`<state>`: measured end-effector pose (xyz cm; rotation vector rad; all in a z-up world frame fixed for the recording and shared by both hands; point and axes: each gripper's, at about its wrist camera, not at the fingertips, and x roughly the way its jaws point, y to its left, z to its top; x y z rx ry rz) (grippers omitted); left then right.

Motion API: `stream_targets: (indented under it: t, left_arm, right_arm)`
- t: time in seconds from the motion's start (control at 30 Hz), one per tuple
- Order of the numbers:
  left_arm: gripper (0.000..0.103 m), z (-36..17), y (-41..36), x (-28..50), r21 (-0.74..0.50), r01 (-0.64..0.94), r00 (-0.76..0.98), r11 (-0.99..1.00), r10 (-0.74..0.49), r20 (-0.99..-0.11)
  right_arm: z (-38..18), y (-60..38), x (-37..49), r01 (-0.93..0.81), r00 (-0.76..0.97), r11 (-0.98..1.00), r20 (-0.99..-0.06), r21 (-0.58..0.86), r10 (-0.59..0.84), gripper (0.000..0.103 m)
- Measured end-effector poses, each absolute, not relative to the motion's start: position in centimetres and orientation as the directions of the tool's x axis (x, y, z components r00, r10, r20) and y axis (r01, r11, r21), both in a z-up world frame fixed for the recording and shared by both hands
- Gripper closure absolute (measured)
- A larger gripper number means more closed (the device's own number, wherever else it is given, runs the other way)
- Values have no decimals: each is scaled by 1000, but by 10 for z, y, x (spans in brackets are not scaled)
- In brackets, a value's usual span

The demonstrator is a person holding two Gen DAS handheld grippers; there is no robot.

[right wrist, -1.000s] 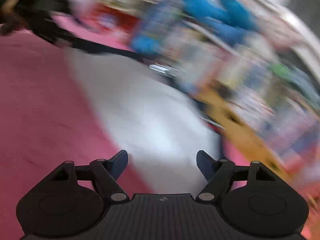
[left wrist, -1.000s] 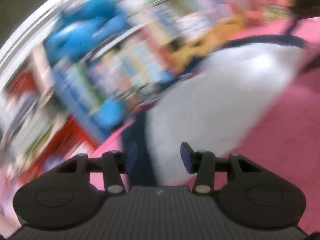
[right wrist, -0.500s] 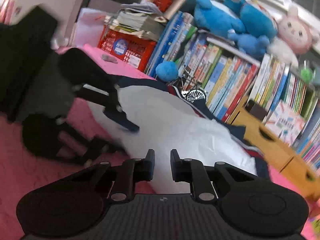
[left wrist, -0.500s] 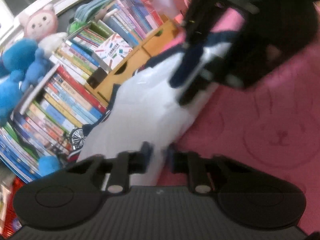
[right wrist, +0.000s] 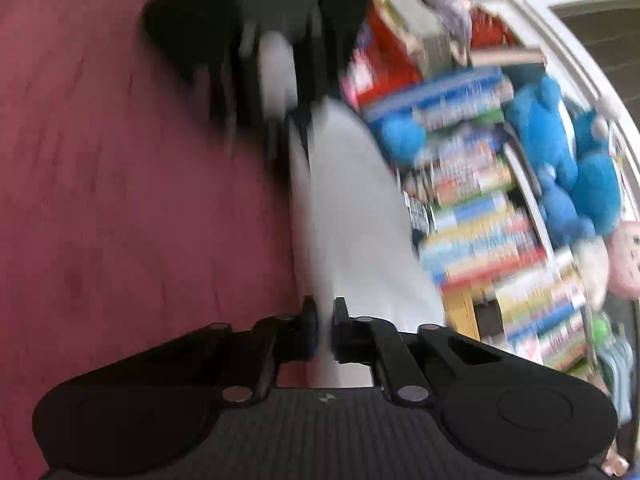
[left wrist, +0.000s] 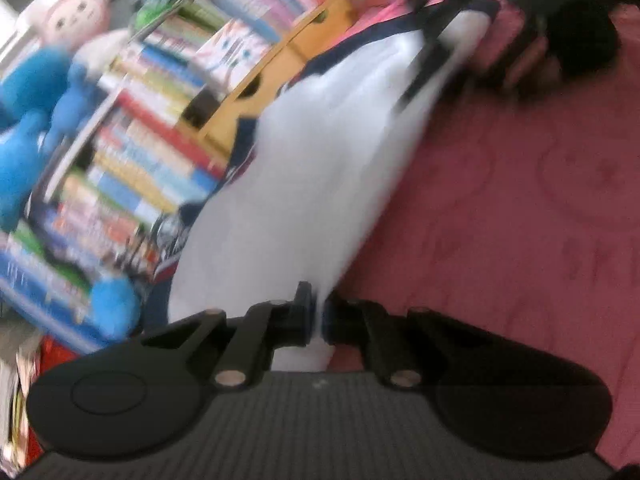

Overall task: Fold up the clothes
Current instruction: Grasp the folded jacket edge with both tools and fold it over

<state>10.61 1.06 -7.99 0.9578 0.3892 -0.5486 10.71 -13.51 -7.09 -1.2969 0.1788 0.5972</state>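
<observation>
We hold the white garment by one edge, mid-fold

The white garment (left wrist: 320,168) with dark navy trim lies stretched along the far edge of the pink bed (left wrist: 520,220), next to the books. Our left tongs (left wrist: 318,316) and right tongs (right wrist: 325,328) are each clenched on its near hem, cloth pinched between the fingers. Both views are blurred, so we judge a fold is under way; the next move likely calls for carrying the hem across evenly, both ends level. Beyond the bed's edge stand a crowded bookshelf (left wrist: 160,128), blue plush toys (right wrist: 560,152) and a yellow wooden box (left wrist: 260,80).
</observation>
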Motion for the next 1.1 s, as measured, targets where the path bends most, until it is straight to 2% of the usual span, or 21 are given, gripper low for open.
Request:
stream_targets:
  t: [0.13,0.23,0.43,0.83,1.1]
  left_arm:
    - [97,-80,33,105,670,571,814,475,-221,-537]
    - [97,-82,50,103,701,536,833,471,-161,-529]
    - [97,-81,75,108,723,500,845,477,-84,-529]
    - [97,-81,94,95,744,466,852,478,-16,-523]
    - [98,-77,112,84,729,439,848,525,27,-530]
  right_arm:
    - [-81,-214,121,-463,886,207,-454,-862,94,95]
    - [-78,-231,122,-460,884,263,-466,-848,44,95]
    - [-79,-221,128,-458,885,257,-462,-851,48,95]
    - [-82,-227,110,-447,892,239,-449,-862,51,93]
    - [-78,-236,100,-448,892,256,-447,-857,67,81]
